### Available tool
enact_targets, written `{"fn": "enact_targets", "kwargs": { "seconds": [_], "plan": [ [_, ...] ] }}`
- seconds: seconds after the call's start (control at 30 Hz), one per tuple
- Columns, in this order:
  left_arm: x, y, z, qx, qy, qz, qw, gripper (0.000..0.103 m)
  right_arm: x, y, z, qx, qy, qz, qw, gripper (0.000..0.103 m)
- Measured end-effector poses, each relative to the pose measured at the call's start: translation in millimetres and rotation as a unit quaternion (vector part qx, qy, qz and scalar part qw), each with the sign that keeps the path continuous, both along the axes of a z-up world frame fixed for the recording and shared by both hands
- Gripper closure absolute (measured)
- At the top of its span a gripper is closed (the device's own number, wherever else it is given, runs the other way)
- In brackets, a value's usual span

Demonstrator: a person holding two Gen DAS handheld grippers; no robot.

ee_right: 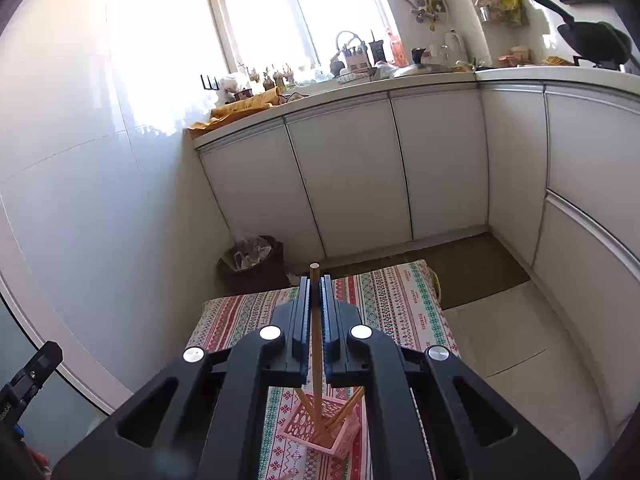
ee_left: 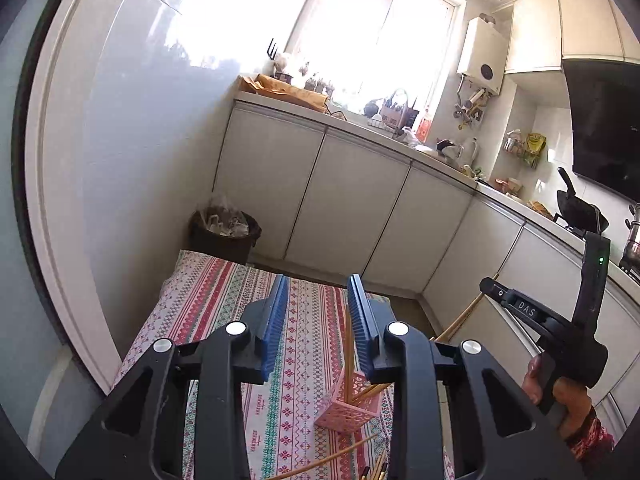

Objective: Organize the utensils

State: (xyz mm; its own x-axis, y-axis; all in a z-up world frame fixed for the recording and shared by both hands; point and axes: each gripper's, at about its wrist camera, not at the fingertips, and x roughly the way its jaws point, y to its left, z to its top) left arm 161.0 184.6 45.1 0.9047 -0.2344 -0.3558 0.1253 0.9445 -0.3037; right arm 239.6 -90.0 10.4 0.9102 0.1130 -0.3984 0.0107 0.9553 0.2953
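Note:
A pink lattice basket [ee_left: 347, 410] [ee_right: 320, 430] stands on the patterned tablecloth [ee_left: 224, 300] and holds several wooden chopsticks that lean out of it. My left gripper [ee_left: 318, 282] hangs above it with its blue pads apart. One upright chopstick [ee_left: 349, 344] rises from the basket beside the right pad, unpinched. My right gripper [ee_right: 316, 280] is shut on a chopstick [ee_right: 317, 384] whose lower end sits inside the basket. More loose chopsticks [ee_left: 332, 456] lie on the cloth near the front edge. In the left wrist view a hand [ee_left: 560, 396] holds the right gripper's body at the right.
A dark bin [ee_left: 224, 234] full of rubbish stands against the wall beyond the small table. White cabinet doors [ee_right: 344, 176] run under a cluttered counter. Tiled floor [ee_right: 508, 344] lies to the table's right, with the white wall close on the left.

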Motion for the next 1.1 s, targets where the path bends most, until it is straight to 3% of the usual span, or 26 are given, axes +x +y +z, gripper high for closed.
{"fn": "enact_targets", "kwargs": {
  "seconds": [0.1, 0.17, 0.2, 0.27, 0.3, 0.33, 0.4, 0.43, 0.53, 0.63, 0.7, 0.77, 0.83, 0.87, 0.93, 1.03, 1.1],
  "plan": [
    [10, -3, -10, 0.023, 0.041, -0.014, 0.9988, 0.070, -2, 5, 4, -0.006, -0.003, 0.005, 1.000, 0.098],
    [28, -19, -33, 0.077, 0.112, -0.062, 0.9888, 0.047, -7, 5, 8, -0.004, -0.004, 0.007, 1.000, 0.098],
    [36, -34, -53, 0.111, 0.160, -0.108, 0.9750, 0.034, -11, 5, 11, -0.002, -0.005, 0.009, 1.000, 0.098],
    [38, -65, -97, 0.176, 0.216, -0.193, 0.9408, 0.036, -20, 5, 17, -0.003, -0.007, 0.016, 1.000, 0.098],
    [36, -83, -120, 0.210, 0.237, -0.233, 0.9194, 0.036, -26, 5, 20, -0.006, -0.008, 0.020, 1.000, 0.098],
    [34, -100, -142, 0.239, 0.255, -0.263, 0.8992, 0.037, -32, 5, 23, -0.010, -0.008, 0.023, 1.000, 0.098],
    [34, -125, -179, 0.290, 0.279, -0.284, 0.8703, 0.044, -46, 3, 28, -0.017, -0.011, 0.027, 0.999, 0.098],
    [37, -139, -197, 0.311, 0.294, -0.292, 0.8552, 0.052, -53, 1, 29, -0.019, -0.011, 0.029, 0.999, 0.098],
    [44, -163, -230, 0.344, 0.315, -0.310, 0.8285, 0.064, -67, -10, 31, -0.018, -0.009, 0.026, 0.999, 0.098],
    [56, -185, -251, 0.370, 0.331, -0.317, 0.8084, 0.064, -71, -25, 26, -0.009, 0.006, 0.019, 1.000, 0.098],
    [61, -196, -263, 0.376, 0.356, -0.338, 0.7858, 0.064, -71, -34, 21, -0.005, 0.017, 0.013, 1.000, 0.098],
    [67, -198, -268, 0.367, 0.368, -0.354, 0.7778, 0.064, -69, -41, 17, 0.000, 0.025, 0.008, 1.000, 0.098],
    [76, -191, -273, 0.327, 0.390, -0.355, 0.7846, 0.070, -66, -47, 13, 0.010, 0.031, 0.004, 0.999, 0.098],
    [77, -186, -275, 0.320, 0.387, -0.349, 0.7915, 0.073, -65, -50, 12, 0.015, 0.033, 0.002, 0.999, 0.098],
    [76, -174, -278, 0.298, 0.383, -0.328, 0.8101, 0.090, -63, -53, 9, 0.022, 0.033, -0.002, 0.999, 0.098],
    [72, -142, -278, 0.236, 0.375, -0.274, 0.8535, 0.098, -59, -54, 6, 0.026, 0.036, -0.005, 0.999, 0.098],
    [60, -114, -261, 0.173, 0.335, -0.251, 0.8918, 0.098, -58, -51, 7, 0.024, 0.035, -0.005, 0.999, 0.098]
  ]
}}
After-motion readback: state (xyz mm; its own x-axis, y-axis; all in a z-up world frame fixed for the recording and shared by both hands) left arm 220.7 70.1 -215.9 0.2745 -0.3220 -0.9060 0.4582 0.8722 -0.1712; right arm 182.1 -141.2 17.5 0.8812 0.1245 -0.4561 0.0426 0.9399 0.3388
